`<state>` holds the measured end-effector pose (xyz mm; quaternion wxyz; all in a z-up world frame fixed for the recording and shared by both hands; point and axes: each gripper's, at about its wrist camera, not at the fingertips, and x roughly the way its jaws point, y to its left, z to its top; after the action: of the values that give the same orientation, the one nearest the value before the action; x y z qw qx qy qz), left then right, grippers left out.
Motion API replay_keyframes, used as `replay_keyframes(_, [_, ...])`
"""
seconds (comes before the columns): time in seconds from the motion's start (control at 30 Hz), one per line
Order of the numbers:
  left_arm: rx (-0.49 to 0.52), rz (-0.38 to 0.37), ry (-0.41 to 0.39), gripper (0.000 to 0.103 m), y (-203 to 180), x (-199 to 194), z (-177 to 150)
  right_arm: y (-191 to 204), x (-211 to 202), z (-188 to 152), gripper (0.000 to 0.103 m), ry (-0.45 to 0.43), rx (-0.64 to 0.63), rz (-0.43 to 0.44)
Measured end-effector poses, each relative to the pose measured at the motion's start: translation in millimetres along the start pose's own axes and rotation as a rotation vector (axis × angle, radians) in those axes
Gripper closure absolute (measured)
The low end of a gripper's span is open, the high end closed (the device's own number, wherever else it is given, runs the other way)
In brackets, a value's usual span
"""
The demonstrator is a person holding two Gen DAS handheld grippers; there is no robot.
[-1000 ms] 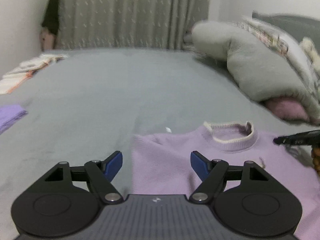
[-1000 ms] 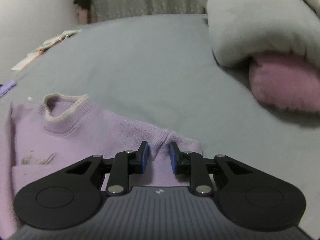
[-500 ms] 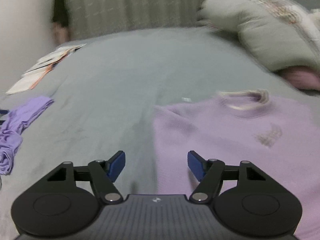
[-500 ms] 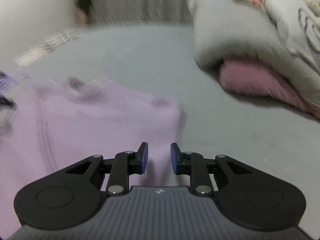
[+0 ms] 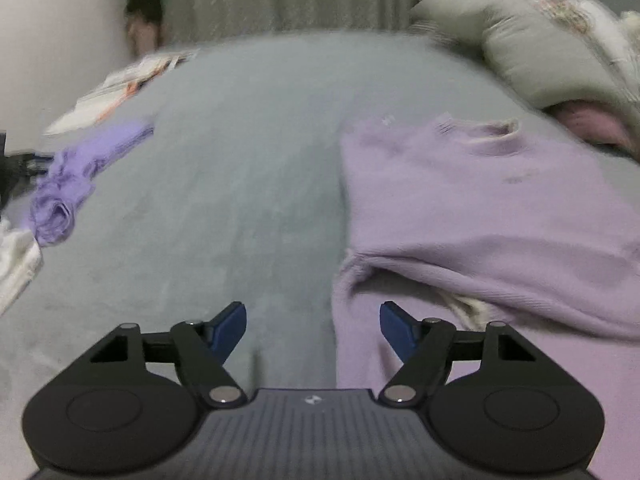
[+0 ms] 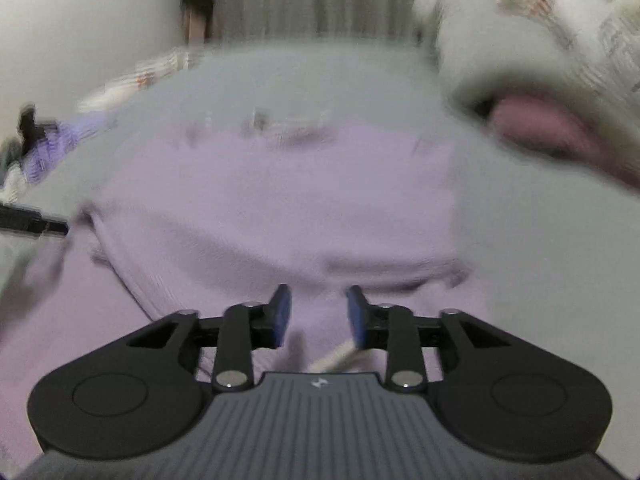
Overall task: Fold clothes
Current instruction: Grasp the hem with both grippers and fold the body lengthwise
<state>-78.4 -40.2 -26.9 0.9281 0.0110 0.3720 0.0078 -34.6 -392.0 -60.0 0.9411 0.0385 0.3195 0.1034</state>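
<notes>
A lilac sweater (image 5: 480,208) with a cream collar lies on the grey bed (image 5: 240,184), its near part doubled over in a fold. My left gripper (image 5: 313,320) hangs open over the sweater's left edge, with nothing between its blue pads. In the right wrist view the sweater (image 6: 280,200) fills the middle. My right gripper (image 6: 318,312) hovers above the folded near edge. Its jaws are opening and the pads press on nothing. A cream strip of hem lies just under its right finger. One of the left gripper's black fingers (image 6: 40,225) pokes in at the left.
A crumpled purple garment (image 5: 68,184) and a white cloth (image 5: 16,264) lie at the bed's left side, with papers (image 5: 116,92) behind them. A grey duvet heap (image 5: 532,52) over a pink pillow (image 5: 588,124) fills the far right. Curtains hang at the back.
Both grippers have drawn back along the sweater towards its near end, so more of it shows. The right jaws, narrow at the sweater's edge before, have spread apart. The left stays open.
</notes>
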Motion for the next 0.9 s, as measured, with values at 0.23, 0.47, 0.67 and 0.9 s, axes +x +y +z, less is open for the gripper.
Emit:
replay_keyframes(0.23, [-0.312, -0.408, 0.141, 0.027, 63, -16, -67, -79, -61, -66, 0.040, 0.067, 0.233, 0.161])
replay_keyframes(0.47, [-0.249, -0.426, 0.119, 0.033, 48, -37, -105, -79, -94, -114, 0.040, 0.046, 0.348, 0.281])
replay_keyframes(0.67, [-0.197, -0.490, 0.100, 0.025, 8, -28, -122, -72, -97, -128, 0.040, 0.094, 0.368, 0.263])
replay_keyframes(0.9, [-0.221, -0.481, 0.072, 0.022, 1, -35, -130, -59, -77, -141, 0.039, 0.164, 0.361, 0.218])
